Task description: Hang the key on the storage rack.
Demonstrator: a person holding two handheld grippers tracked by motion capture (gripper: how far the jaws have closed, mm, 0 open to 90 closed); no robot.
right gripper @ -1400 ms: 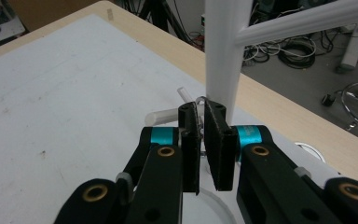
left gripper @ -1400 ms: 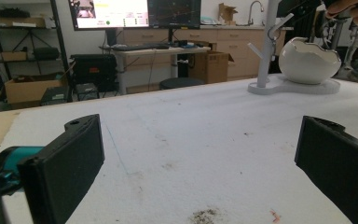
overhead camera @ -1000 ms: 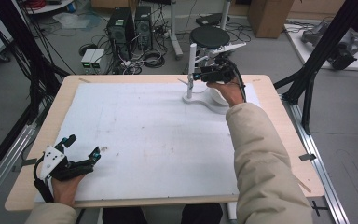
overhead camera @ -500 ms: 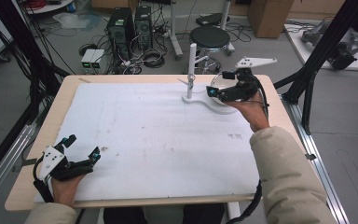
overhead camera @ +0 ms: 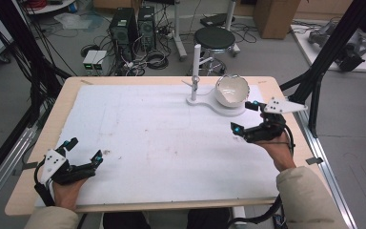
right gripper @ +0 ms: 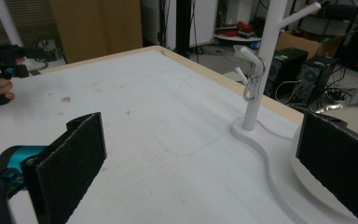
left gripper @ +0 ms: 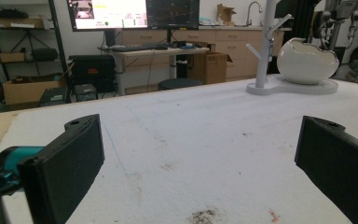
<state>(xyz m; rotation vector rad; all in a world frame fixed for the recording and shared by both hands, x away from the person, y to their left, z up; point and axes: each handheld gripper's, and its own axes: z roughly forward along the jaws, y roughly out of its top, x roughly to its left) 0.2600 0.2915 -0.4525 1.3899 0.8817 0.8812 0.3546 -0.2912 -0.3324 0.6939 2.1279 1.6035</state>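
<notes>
White padding covered the tabletop (overhead camera: 162, 143), its wooden edge showing all round, with a few dark smudges near the front. At the near left corner the left hand-held gripper (overhead camera: 83, 152) rested low on that padding in the person's hand, its two black jaws spread wide with nothing between them; the left gripper view looked across bare, stained cloth toward the far stand. Farther in on the right side, the right hand-held gripper (overhead camera: 245, 117) was held above the tabletop, grey plate on top, pointing toward the back; its jaws had just been opening and stood fully apart, empty, with nothing pinched. Just beyond its tips sat the white stand (overhead camera: 205, 101): a flat curved base with an upright post (overhead camera: 196, 62) bearing short pegs. A small metal ring or clip (right gripper: 251, 88) hung from one peg, seen in the right gripper view. On the base's round end rested the white egg-shaped bowl (overhead camera: 232, 89), its jagged opening tilted toward the front. Behind the tabletop stood a black stool (overhead camera: 214, 37) and computer towers (overhead camera: 133, 28) among cables.
</notes>
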